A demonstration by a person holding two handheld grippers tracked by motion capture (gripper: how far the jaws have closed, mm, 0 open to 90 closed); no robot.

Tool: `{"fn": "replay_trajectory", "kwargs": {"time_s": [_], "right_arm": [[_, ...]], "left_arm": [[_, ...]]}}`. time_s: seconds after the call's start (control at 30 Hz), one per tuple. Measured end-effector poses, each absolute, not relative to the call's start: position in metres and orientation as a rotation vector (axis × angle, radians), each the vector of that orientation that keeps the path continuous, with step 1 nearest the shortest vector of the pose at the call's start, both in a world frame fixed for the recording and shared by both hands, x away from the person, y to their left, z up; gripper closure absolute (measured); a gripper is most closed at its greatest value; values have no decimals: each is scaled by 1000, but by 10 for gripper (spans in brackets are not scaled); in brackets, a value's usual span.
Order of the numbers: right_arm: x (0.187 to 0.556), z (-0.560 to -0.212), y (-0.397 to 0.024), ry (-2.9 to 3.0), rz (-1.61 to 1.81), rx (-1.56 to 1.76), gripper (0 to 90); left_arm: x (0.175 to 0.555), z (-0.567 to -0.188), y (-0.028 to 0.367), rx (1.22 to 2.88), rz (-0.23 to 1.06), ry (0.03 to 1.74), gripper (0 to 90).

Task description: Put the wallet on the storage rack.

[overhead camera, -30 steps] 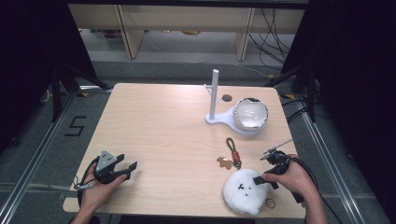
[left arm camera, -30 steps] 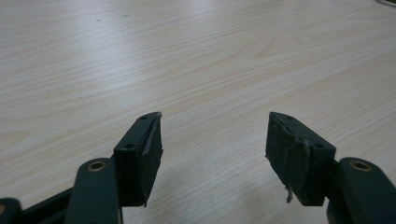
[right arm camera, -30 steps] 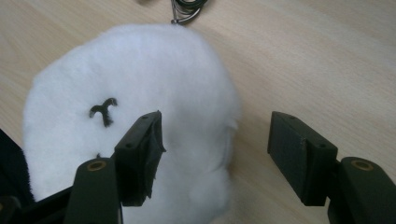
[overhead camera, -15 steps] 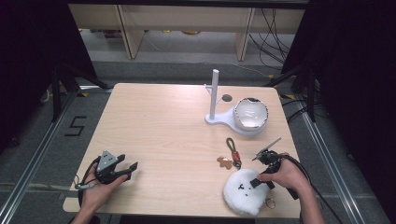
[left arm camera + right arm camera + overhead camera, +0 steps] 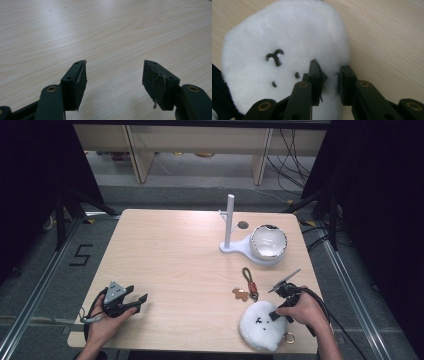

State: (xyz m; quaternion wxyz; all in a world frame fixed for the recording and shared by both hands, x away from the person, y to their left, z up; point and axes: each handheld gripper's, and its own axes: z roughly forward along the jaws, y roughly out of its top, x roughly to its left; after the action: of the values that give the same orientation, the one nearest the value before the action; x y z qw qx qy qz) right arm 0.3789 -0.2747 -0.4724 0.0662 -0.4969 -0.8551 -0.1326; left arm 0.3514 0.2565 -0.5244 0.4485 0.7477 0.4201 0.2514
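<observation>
A white fluffy plush with a small black stitched face lies near the table's front right edge. In the right gripper view the plush spreads out ahead of my right gripper, whose jaws have just been closing and now pinch its near edge. From above, my right gripper sits at the plush's right side, held in a hand. My left gripper rests at the front left, open. In the left gripper view, nothing but bare wood lies between the wide-apart jaws of the left gripper.
A dark strap keychain with a small brown figure lies just behind the plush. A white stand with an upright post and a shiny bowl sit at the back right. A metal ring lies by the plush.
The right gripper has shifted slightly left onto the plush's edge and its jaws have gone from wide open to pinched on the fur. The left hand has stayed put.
</observation>
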Motion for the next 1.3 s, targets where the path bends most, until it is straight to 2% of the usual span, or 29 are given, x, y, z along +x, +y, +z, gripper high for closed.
{"fn": "replay_trajectory", "kwargs": {"time_s": [0.23,0.6,0.9,1.3], "right_arm": [[368,-466,-283,-2530,-550,-1616,788],[336,-437,-314,-2390,-1001,-1825,792],[331,-419,-326,-2287,-1343,-1902,794],[337,-406,-331,-2173,-1526,-1957,797]], "left_arm": [[350,-524,256,1844,624,1058,356],[348,-524,256,1839,618,1062,356],[349,-524,256,1840,629,1050,356],[348,-524,256,1846,628,1073,356]]}}
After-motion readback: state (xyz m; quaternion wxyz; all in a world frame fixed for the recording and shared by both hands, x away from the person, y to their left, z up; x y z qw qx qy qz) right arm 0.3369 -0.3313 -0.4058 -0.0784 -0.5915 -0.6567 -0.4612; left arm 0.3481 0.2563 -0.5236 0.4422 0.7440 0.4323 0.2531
